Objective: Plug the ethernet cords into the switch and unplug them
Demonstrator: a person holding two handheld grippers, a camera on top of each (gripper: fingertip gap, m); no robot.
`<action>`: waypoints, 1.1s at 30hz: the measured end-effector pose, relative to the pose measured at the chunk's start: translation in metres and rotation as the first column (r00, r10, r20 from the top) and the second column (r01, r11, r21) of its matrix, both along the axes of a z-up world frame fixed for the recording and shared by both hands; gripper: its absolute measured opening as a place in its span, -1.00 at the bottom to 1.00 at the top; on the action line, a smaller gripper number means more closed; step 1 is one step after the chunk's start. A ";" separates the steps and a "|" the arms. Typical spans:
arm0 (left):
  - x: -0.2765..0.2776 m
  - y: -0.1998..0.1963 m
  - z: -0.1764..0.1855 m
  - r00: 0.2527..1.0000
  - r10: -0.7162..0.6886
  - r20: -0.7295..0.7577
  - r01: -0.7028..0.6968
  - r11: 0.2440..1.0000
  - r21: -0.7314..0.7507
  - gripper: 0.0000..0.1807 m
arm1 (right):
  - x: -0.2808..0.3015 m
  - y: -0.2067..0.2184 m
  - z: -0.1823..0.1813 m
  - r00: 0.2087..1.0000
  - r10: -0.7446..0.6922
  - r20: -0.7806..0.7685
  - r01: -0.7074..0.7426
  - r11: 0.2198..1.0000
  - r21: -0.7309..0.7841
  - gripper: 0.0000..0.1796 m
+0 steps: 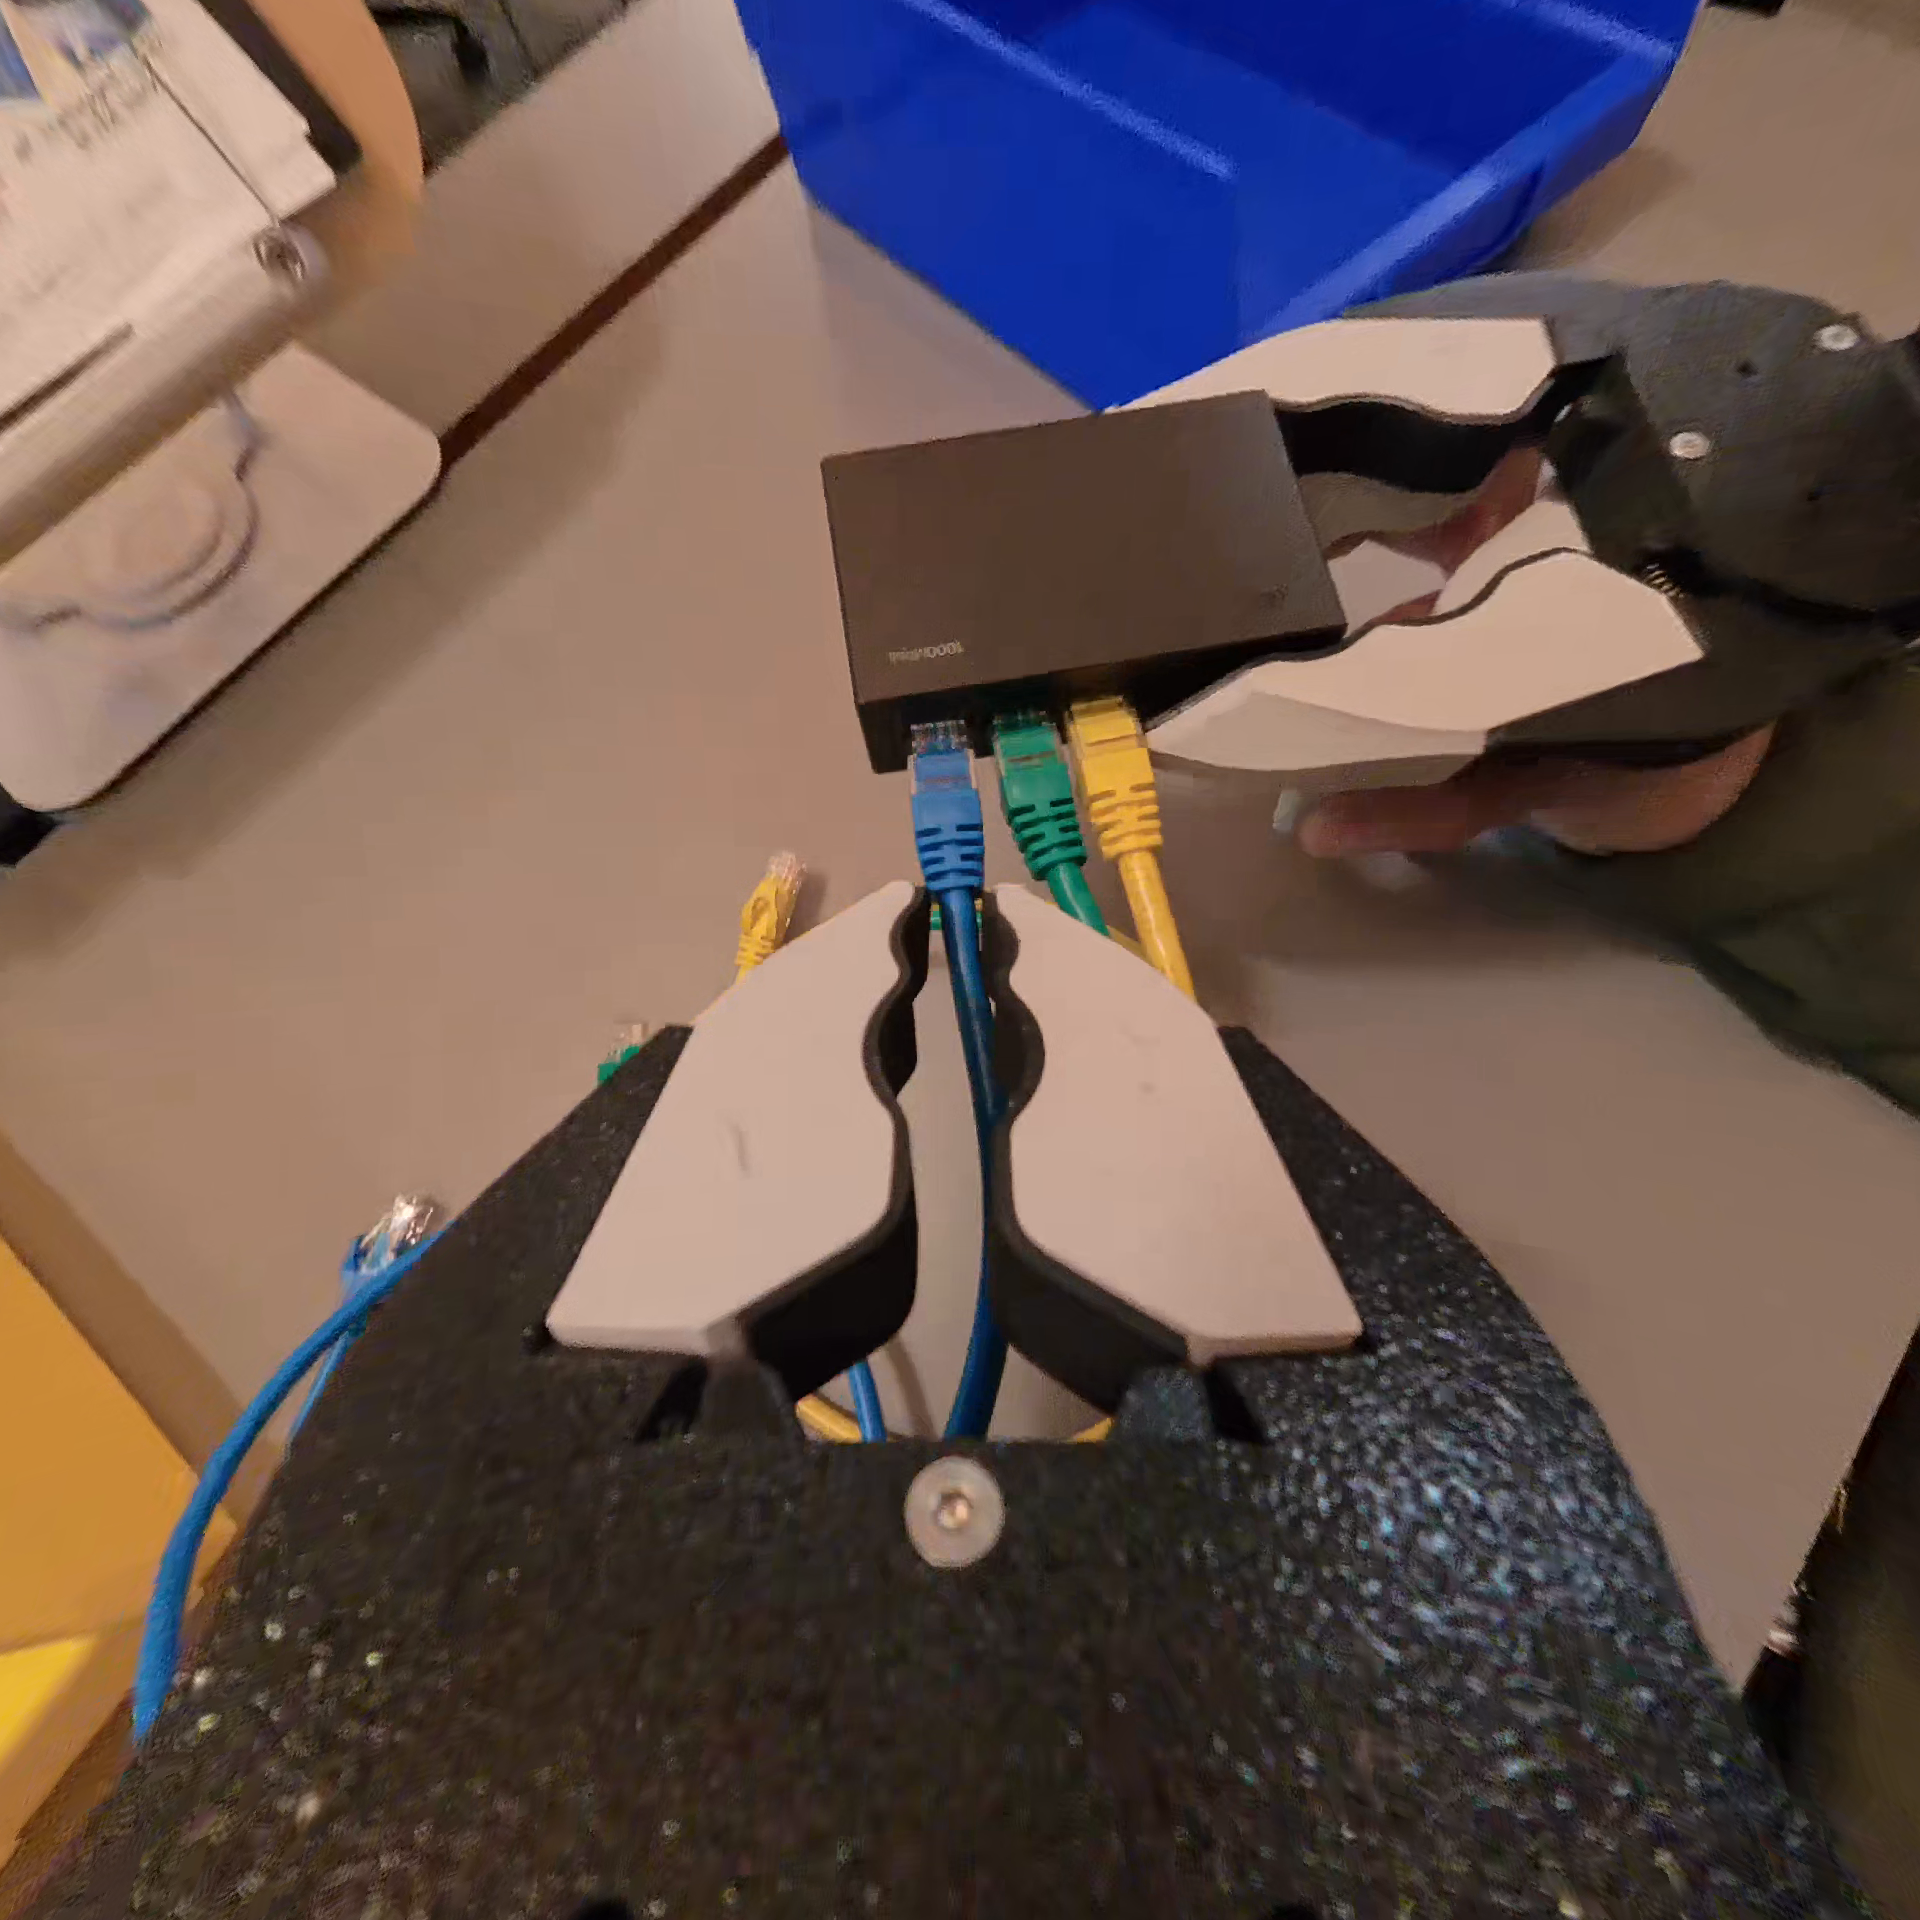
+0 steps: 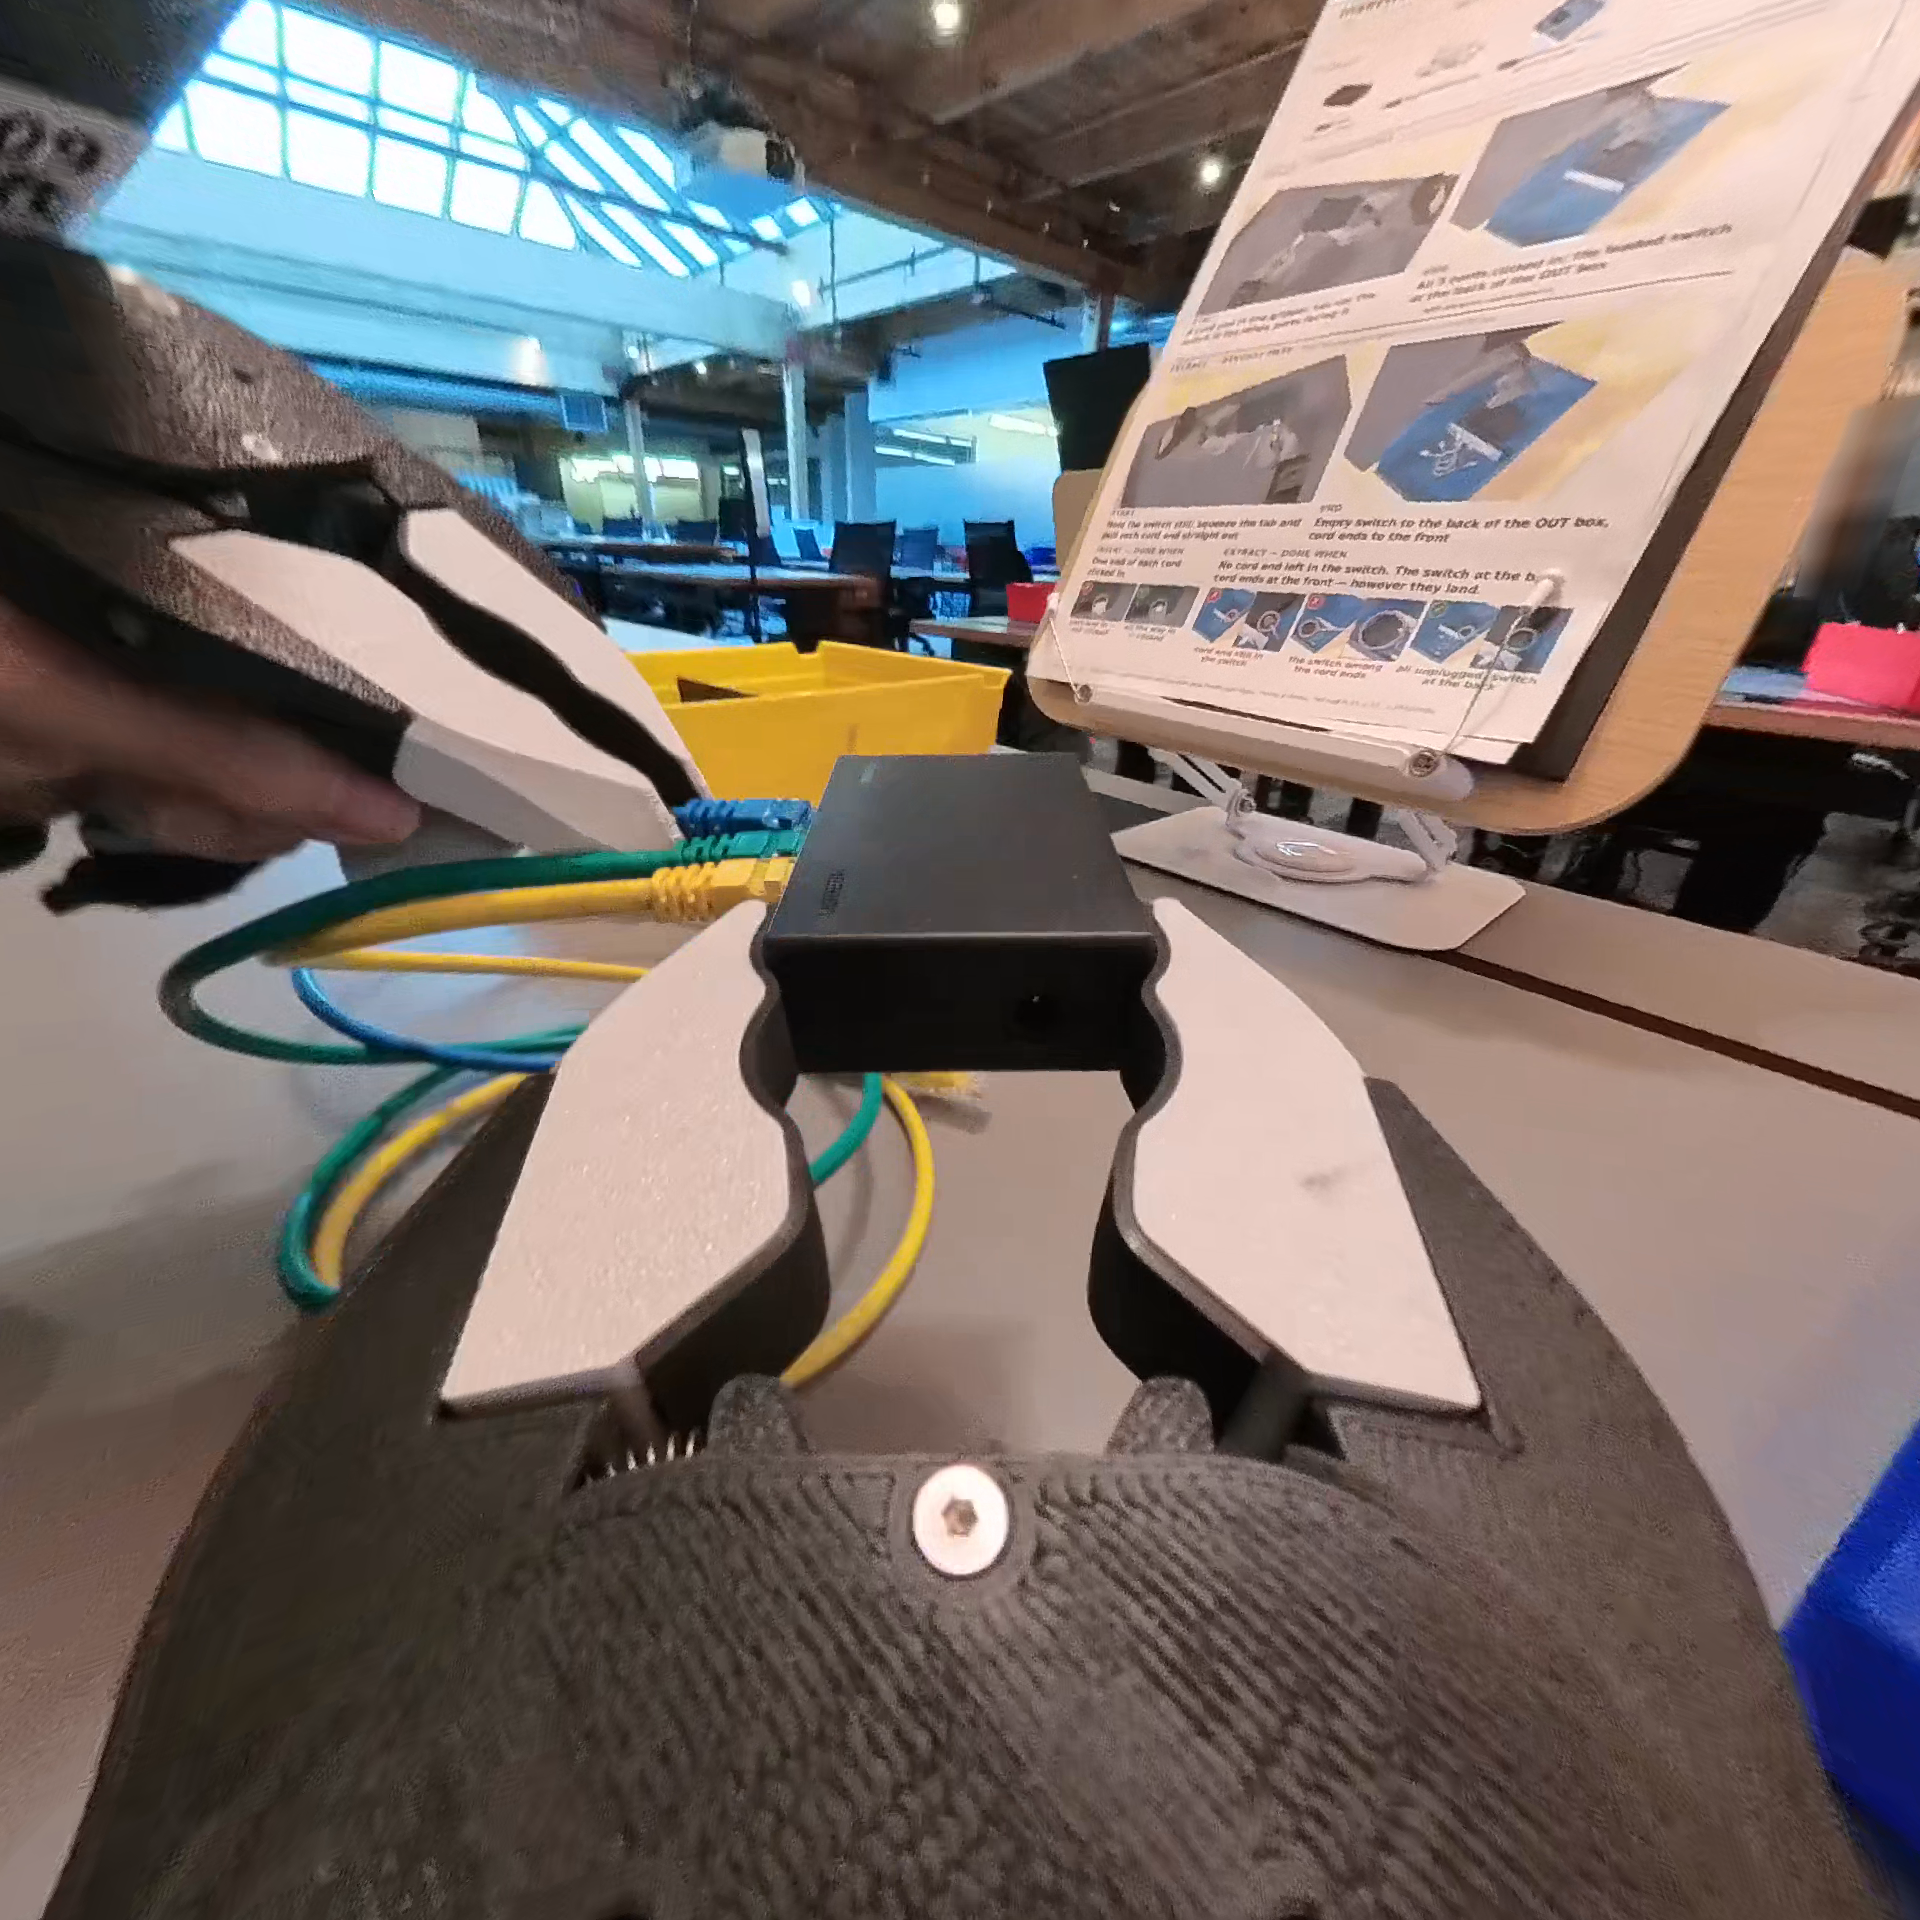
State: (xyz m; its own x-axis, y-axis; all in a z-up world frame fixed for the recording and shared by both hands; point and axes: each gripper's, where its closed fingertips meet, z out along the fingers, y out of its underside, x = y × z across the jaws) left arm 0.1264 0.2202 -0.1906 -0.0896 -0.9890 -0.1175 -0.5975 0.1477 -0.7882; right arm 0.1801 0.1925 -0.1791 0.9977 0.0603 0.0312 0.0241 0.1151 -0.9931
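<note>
The black switch (image 2: pixel 961 914) is clamped across its rear end between the fingers of the right tongs (image 2: pixel 961 997), which are spread only as wide as the box and closed against its two sides; it is held just above the grey worktop (image 2: pixel 1558 1195). In the left wrist view the same switch (image 1: pixel 1070 551) is seen at 12 o'clock of the left tongs (image 1: pixel 956 920), near but not touching them, with the right tongs (image 1: pixel 1455 582) at its 3 o'clock side.

The left tongs are nearly closed on the blue cord (image 1: pixel 971 997), gripped just behind its boot. The blue plug (image 1: pixel 940 764) is seen at the leftmost port; whether it is fully seated cannot be told. The green cord (image 1: pixel 1039 800) and the yellow cord (image 1: pixel 1117 790) are plugged in beside it, at its 3 o'clock. Their slack is looped on the worktop at 9 o'clock of the right tongs, and loose plug ends are seen at 10 o'clock of the left tongs.

A blue bin (image 1: pixel 1195 156) is set at 12 o'clock beyond the switch in the left wrist view. In the right wrist view a yellow bin (image 2: pixel 821 707) is seen at 12 o'clock and a printed sheet on a stand (image 2: pixel 1455 416) at 1 o'clock. Behind them an open hall with desks, chairs and a skylight is seen
</note>
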 end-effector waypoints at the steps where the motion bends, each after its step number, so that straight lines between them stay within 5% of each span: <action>1: 0.001 -0.001 0.001 1.000 -0.008 0.021 0.008 1.000 -0.005 -0.90 | 0.001 -0.001 0.002 1.000 0.005 -0.027 -0.005 1.000 0.015 -0.30; 12: 0.000 0.001 -0.001 0.998 0.051 0.041 -0.051 0.999 -0.015 -0.91 | 0.001 -0.001 0.005 0.996 0.012 -0.090 -0.008 0.999 0.046 -0.31; 19: 0.015 0.000 0.004 0.974 0.076 0.215 -0.035 0.982 -0.188 -0.91 | 0.011 -0.004 0.007 0.990 -0.042 -0.138 0.051 0.997 0.065 -0.31; 33: 0.029 -0.005 0.018 0.932 0.055 0.357 0.025 0.976 -0.215 -0.91 | 0.020 -0.010 0.012 0.975 -0.052 -0.215 0.080 0.989 0.123 -0.31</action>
State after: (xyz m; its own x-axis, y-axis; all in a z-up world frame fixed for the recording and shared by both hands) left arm 0.1555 0.2152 -0.1722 -0.0661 -0.9951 0.0737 -0.2693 -0.0534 -0.9616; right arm 0.1999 0.1821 -0.1666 0.9843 0.0030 -0.1767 -0.1718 0.2493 -0.9531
